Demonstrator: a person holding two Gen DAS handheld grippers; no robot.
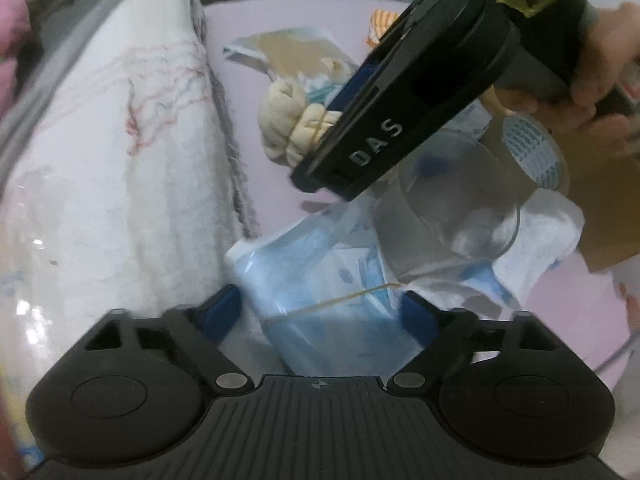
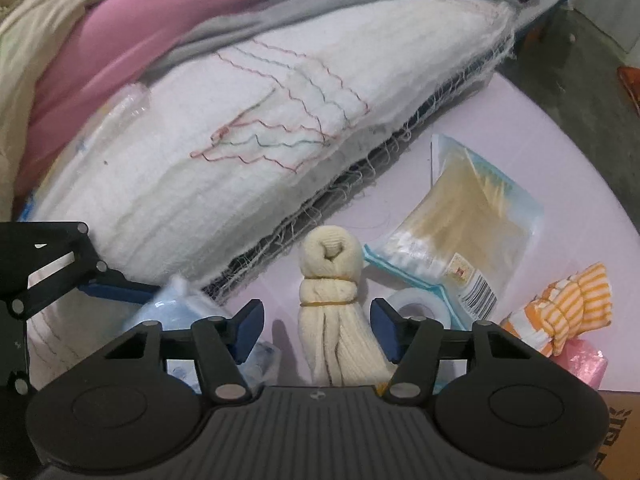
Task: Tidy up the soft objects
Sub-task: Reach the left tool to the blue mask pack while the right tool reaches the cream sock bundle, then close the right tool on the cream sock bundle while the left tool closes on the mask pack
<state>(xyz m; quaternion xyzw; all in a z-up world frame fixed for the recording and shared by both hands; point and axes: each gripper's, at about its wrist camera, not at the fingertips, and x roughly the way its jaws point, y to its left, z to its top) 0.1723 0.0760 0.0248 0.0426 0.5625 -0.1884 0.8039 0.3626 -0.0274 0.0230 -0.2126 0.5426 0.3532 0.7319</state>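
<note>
A cream cloth bundle, rolled and tied with rubber bands, lies on the pale pink table. My right gripper points down over it with its jaws open; the bundle sits between the blue pads, with a gap on the left. The left wrist view shows the same bundle behind the right gripper. My left gripper stands wide open above a blue-tinted plastic bag with a rubber band around it. Its pads do not press the bag.
A thick white folded blanket with coloured stitching fills the left, with pink cloth behind. A bag of beige sticks, an orange-striped bundle, a tape roll, a clear cup and a cardboard box crowd the right. A hand holds the right gripper.
</note>
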